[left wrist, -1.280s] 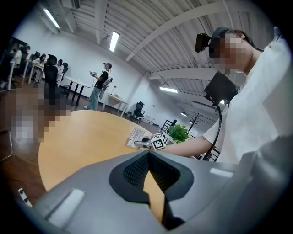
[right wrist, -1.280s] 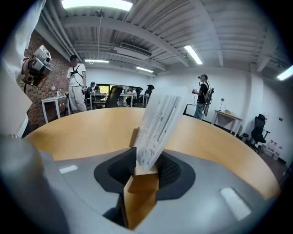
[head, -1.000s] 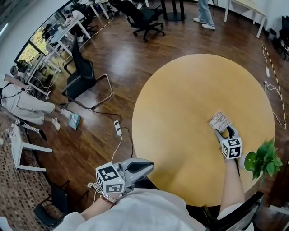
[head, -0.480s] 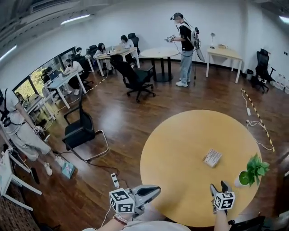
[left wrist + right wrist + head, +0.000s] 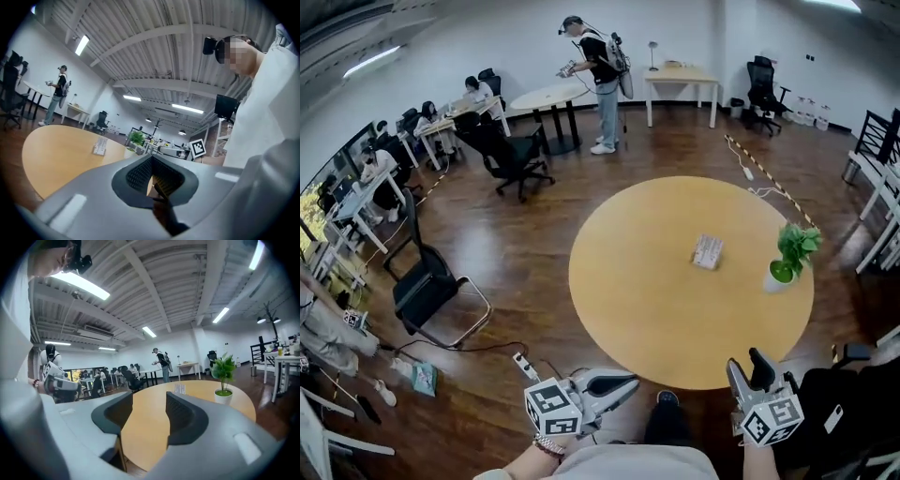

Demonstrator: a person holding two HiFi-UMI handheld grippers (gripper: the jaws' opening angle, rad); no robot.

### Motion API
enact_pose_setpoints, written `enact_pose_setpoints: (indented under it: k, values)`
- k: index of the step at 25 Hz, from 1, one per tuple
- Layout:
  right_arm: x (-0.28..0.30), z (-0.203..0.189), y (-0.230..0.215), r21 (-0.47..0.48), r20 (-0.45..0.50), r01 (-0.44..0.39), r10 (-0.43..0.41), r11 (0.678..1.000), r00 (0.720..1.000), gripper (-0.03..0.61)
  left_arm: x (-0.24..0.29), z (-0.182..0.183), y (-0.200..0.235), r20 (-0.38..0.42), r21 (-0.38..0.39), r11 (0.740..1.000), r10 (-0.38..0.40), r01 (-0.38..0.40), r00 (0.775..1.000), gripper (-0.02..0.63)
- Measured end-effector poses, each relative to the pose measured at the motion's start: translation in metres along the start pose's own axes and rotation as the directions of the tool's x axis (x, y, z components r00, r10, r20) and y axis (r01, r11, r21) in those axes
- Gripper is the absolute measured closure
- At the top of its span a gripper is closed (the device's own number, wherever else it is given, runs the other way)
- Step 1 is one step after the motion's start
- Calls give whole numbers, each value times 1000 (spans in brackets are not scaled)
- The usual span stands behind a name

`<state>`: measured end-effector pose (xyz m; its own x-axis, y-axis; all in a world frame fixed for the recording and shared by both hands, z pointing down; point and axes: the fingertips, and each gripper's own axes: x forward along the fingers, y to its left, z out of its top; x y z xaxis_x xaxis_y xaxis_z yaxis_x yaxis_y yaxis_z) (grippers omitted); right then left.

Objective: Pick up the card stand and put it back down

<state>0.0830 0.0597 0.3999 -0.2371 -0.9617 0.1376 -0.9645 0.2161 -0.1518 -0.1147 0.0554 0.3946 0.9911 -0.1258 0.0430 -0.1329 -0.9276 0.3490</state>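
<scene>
The card stand (image 5: 707, 251), a small pale holder with printed cards, rests alone on the round wooden table (image 5: 637, 281), right of centre. It also shows far off in the left gripper view (image 5: 99, 147) and in the right gripper view (image 5: 179, 388). My right gripper (image 5: 748, 367) hangs off the table's near edge, well short of the stand. Its jaws are closing with nothing between them (image 5: 149, 416). At my lap, also off the table, my left gripper (image 5: 626, 382) has its jaws together and holds nothing (image 5: 153, 183).
A potted green plant (image 5: 787, 255) stands at the table's right edge, close to the stand. Office chairs (image 5: 431, 286) and a power strip (image 5: 525, 367) are on the wooden floor to the left. A person (image 5: 600, 80) stands at a far table; others sit at desks.
My right gripper has drawn back from the card stand to the table's near edge, its jaws narrower. The stand stays on the table. The head view has lifted to take in the room.
</scene>
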Motion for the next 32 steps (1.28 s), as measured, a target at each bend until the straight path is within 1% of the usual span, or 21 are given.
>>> enact_pose_setpoints:
  k: [2,5,7,8,11,14,16,19,21,23,25,27,29,30,32]
  values:
    - [-21,19,33,-45,31,-20,22,999,999,369,0,0,-21,-11,6,998,-59,60,998,624]
    - [-45,28,80,-90,31,-20,23,996,999,374,-6,-7,-41,-28,-22,990,-142,142,989,624]
    - [-59,27,95,-117,20,-22,25,993,999,376,-7,-11,-55,-35,-33,985,-170,168,985,624]
    - [-64,25,96,-123,20,-26,29,992,999,377,-5,-14,-58,-39,-31,985,-171,169,985,624]
    - [-66,18,83,-130,44,-52,58,990,997,380,8,-24,-55,-47,-9,990,-138,138,989,624]
    - [-73,17,72,-131,73,-85,95,988,993,380,19,-22,-58,-37,27,997,-77,78,996,624]
    - [-89,22,68,-126,91,-108,119,986,989,380,24,-14,-74,-22,57,998,-35,37,999,624]
    - [-113,30,63,-144,111,-145,162,979,981,390,26,1,-102,12,103,995,12,-14,1000,624]
    - [-119,30,58,-145,112,-159,176,976,978,394,27,8,-112,29,116,992,40,-43,999,624]
    - [-126,24,53,-131,107,-164,178,978,978,394,29,7,-122,22,113,992,53,-55,998,624]
    - [-137,17,50,-114,103,-167,179,979,978,394,28,2,-134,-14,134,989,60,-57,998,624]
    - [-145,14,49,-103,105,-172,183,980,978,394,24,-2,-142,-84,203,977,78,-60,993,624]
    - [-149,12,49,-91,108,-179,188,980,976,396,19,-7,-143,-166,282,958,111,-60,980,624]
    - [-151,10,50,-85,106,-182,190,980,976,396,17,-9,-142,-193,306,950,123,-59,973,624]
    - [-152,8,51,-78,95,-182,189,980,977,396,15,-8,-140,-214,315,948,121,-49,969,624]
